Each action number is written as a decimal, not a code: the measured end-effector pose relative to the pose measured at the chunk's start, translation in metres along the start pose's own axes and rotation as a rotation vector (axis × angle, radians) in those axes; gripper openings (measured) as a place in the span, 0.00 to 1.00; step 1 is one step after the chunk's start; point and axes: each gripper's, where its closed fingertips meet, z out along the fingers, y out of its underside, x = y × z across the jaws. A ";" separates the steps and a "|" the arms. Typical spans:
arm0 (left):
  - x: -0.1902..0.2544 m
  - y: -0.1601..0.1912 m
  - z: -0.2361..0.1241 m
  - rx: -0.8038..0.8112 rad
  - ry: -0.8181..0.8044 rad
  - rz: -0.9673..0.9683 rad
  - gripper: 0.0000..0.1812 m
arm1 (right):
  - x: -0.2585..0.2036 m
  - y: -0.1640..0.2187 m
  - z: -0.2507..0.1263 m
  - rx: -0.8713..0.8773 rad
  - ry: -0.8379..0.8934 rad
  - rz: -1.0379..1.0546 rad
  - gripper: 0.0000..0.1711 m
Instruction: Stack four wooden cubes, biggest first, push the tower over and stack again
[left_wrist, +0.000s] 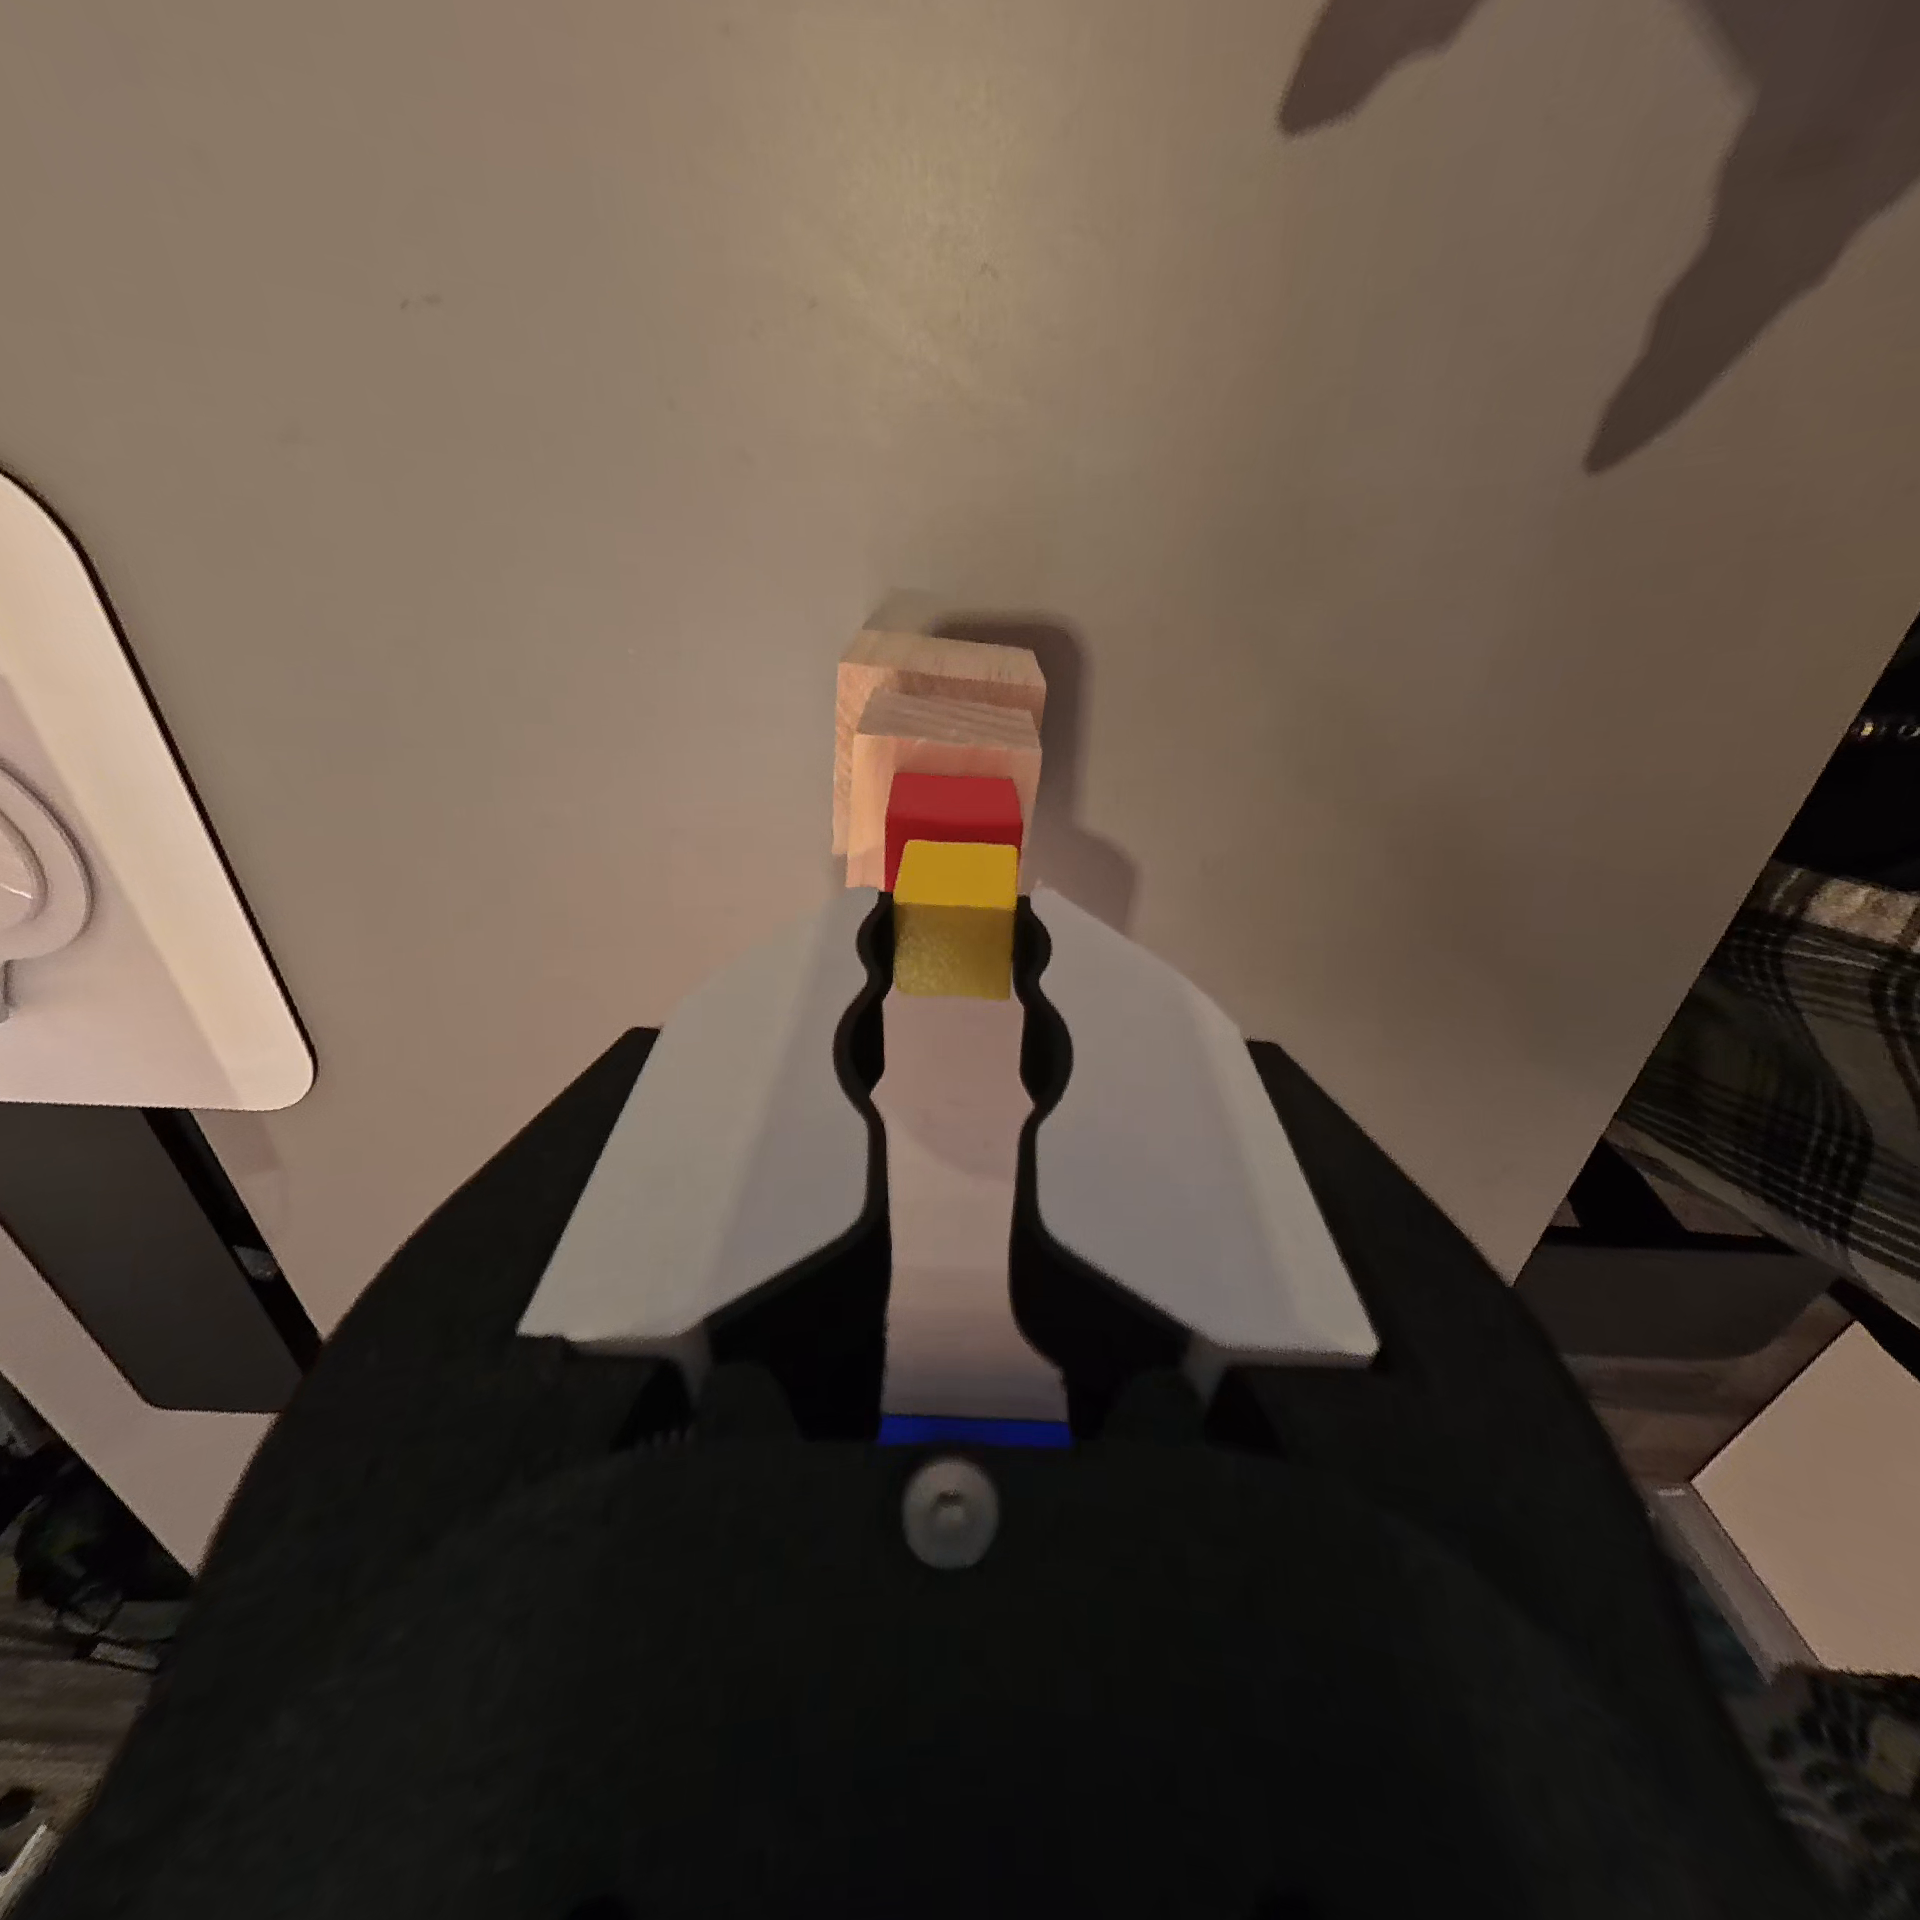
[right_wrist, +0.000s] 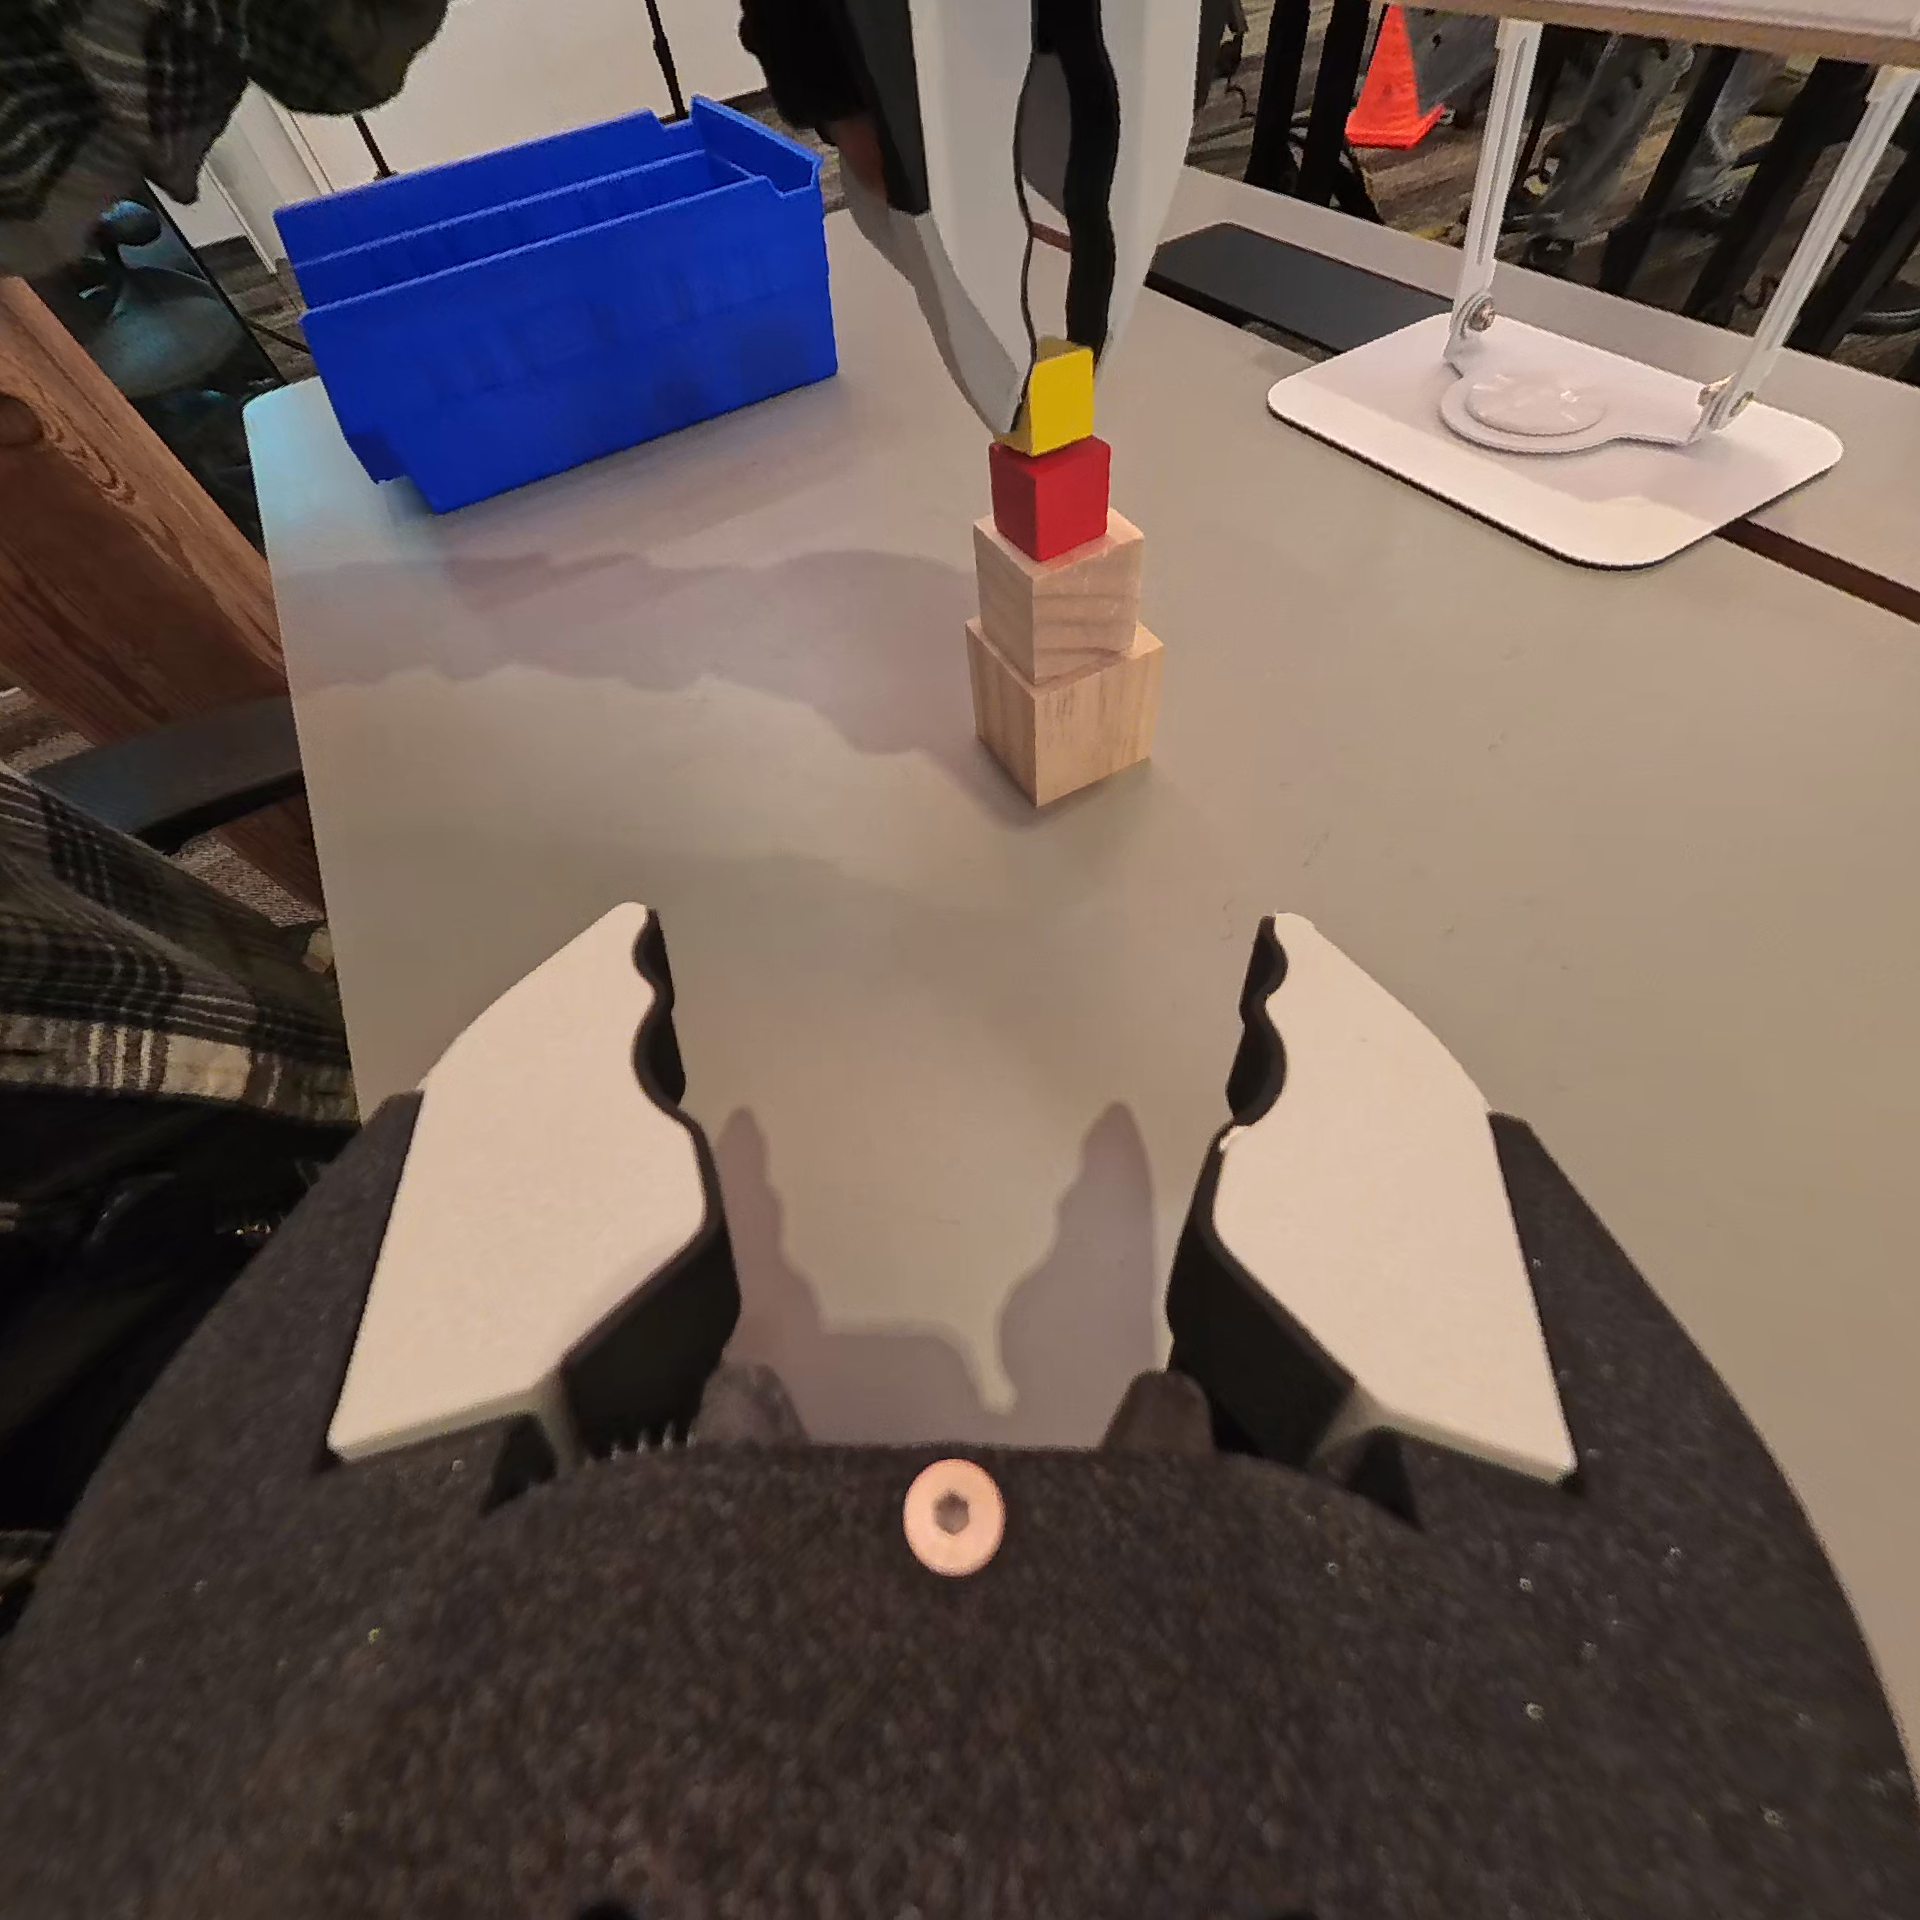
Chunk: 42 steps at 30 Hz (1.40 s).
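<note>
Your left gripper (left_wrist: 953, 914) pinches the yellow cube (right_wrist: 1060, 403), seemingly touching the red cube (right_wrist: 1049, 494). Your right gripper (right_wrist: 961, 987) hangs open, tower unobstructed. Blue bin (right_wrist: 561, 312) and white stand (right_wrist: 1558, 457) flank it.

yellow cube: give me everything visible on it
The yellow cube is the smallest block, painted matte yellow, wood by the task's word. It is pinched at its sides between the fingers of the left gripper, which comes down from above. It sits atop the red cube, tilted, apparently touching it at its lower edge; full seating cannot be told. Below are two bare wooden cubes.
</note>
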 end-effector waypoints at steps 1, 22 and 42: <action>-0.001 0.000 0.000 -0.001 -0.003 0.003 0.12 | 0.000 0.000 0.000 0.001 -0.001 0.001 0.61; -0.002 -0.001 0.003 -0.007 0.016 0.013 0.13 | 0.001 0.001 0.001 -0.002 -0.003 0.005 0.61; 0.005 0.032 -0.059 0.600 -0.157 -0.219 0.50 | 0.007 0.008 0.003 -0.011 0.007 0.041 0.62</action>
